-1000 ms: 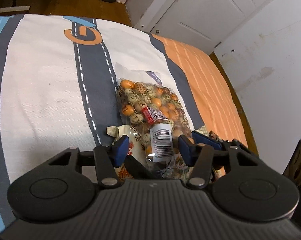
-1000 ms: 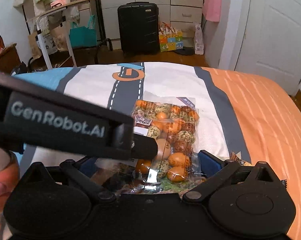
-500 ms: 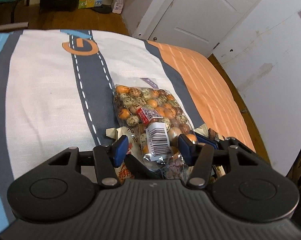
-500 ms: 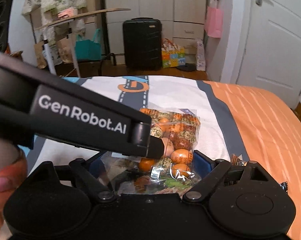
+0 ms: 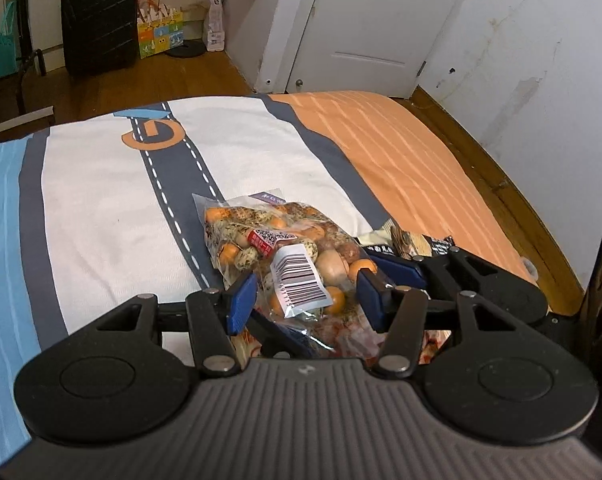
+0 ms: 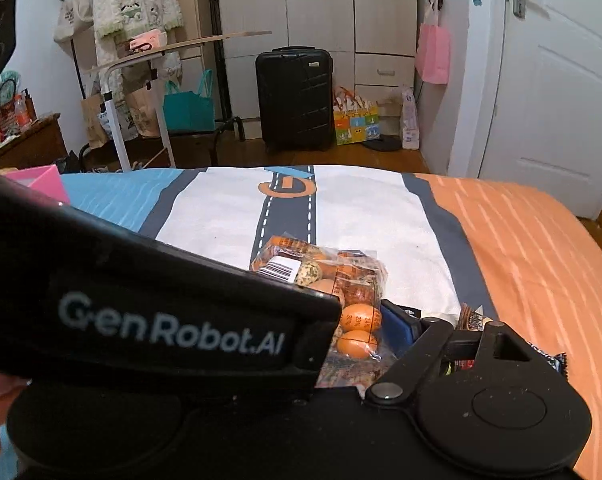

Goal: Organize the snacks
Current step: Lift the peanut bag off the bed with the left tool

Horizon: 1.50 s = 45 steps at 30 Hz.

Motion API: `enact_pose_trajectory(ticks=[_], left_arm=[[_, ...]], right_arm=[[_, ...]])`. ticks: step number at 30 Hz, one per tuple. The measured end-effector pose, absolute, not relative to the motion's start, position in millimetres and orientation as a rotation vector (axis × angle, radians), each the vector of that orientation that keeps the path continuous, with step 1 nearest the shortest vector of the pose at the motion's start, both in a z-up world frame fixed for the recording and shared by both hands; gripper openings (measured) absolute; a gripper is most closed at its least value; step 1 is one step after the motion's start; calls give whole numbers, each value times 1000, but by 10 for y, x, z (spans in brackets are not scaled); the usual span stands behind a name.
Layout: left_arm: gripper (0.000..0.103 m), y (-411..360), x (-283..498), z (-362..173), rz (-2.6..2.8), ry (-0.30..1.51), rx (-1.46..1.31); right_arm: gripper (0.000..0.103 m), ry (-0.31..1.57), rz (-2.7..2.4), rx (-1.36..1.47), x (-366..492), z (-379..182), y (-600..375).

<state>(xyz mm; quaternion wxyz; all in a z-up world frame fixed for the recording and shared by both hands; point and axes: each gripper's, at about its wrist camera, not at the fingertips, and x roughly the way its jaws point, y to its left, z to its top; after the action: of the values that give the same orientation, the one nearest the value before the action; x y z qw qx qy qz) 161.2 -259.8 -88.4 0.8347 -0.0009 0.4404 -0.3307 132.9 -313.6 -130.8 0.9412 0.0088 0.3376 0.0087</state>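
A clear bag of orange and speckled egg snacks [image 5: 285,240] with a barcode label lies tilted over the striped bedspread [image 5: 101,200]. My left gripper [image 5: 305,300] is shut on the bag's near end, a blue pad on each side. In the right wrist view the left gripper's black body [image 6: 161,320] hides much of the bag [image 6: 357,312]. My right gripper [image 6: 341,332] is closing around the same bag. One of its blue fingers [image 6: 397,328] stands at the bag's right edge; its other finger is hidden. More snack packets [image 5: 413,240] lie to the right.
A red-printed packet [image 5: 341,340] lies under the bag. A pink box [image 6: 41,180] sits at the bed's left. A black suitcase [image 6: 297,96] and gift bags stand on the floor beyond the bed. A white door [image 5: 361,28] and a wall are on the right.
The left gripper has risen, rolled and drawn back with the bag still between its pads. The right gripper's visible finger has moved inward toward the bag.
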Motion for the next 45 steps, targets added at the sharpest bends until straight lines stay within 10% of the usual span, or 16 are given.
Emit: enact_pose_trajectory(ticks=[14,25,31,45], left_arm=[[57,-2129,2164,-1310,-650,1120,-439],[57,-2422,2229,-1273,-681,1097,-267],[56,-2435,2202,-1218,-686,1101,-242],[57,-2062,1728,-669,-692,1082,-166]], right_arm=[[88,758,54,28,1316,-1400,-3218],[103,778,116,106,1449,-1463,-3364],[86,737,50,83,1489,-1459,-3309],[84,737,77,84,1167,-1033,-2965]])
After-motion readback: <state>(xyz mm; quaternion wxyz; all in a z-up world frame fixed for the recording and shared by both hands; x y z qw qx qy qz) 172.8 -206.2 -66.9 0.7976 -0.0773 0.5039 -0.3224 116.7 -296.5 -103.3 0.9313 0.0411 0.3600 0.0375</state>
